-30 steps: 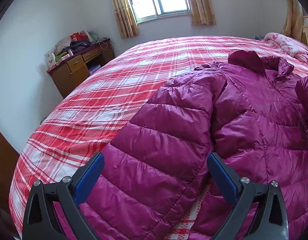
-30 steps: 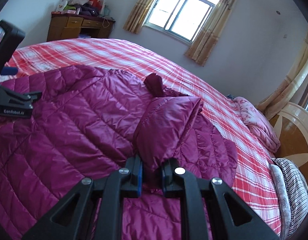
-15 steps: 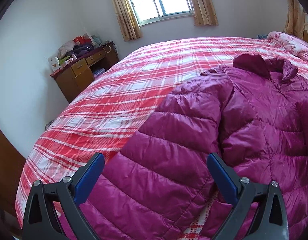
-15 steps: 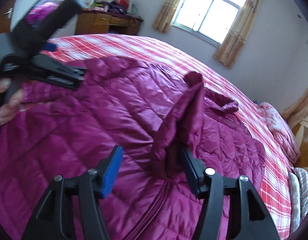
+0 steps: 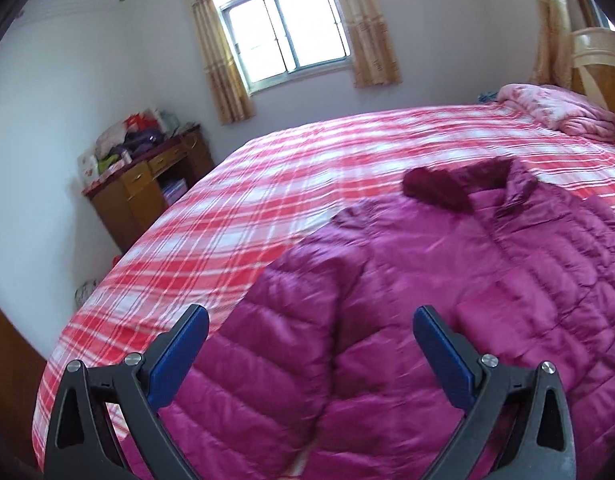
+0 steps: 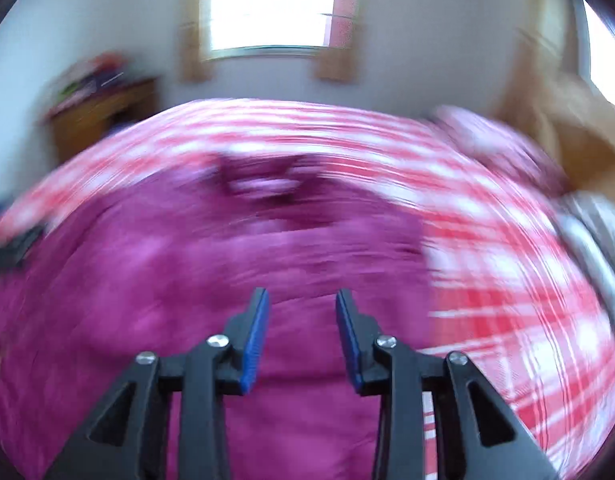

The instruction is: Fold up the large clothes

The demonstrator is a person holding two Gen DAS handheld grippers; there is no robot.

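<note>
A magenta quilted puffer jacket (image 5: 447, 280) lies spread on a red and white plaid bed (image 5: 299, 184), collar toward the far side. One sleeve (image 5: 307, 340) lies along its left side, under my left gripper (image 5: 307, 320), which is open wide and empty above it. In the blurred right wrist view the jacket (image 6: 207, 260) fills the lower left. My right gripper (image 6: 301, 300) is partly open and empty above the jacket body. The other sleeve now lies folded across the jacket's front.
A wooden desk (image 5: 147, 188) piled with clutter stands by the far left wall under a curtained window (image 5: 287, 36). A pink quilt (image 5: 555, 112) and wooden headboard (image 5: 595, 64) are at the right. A striped pillow (image 6: 595, 232) lies at the bed's right edge.
My right gripper opened and let go of the sleeve, then swung away fast, blurring its view. My left gripper stayed open and pulled back and up a little.
</note>
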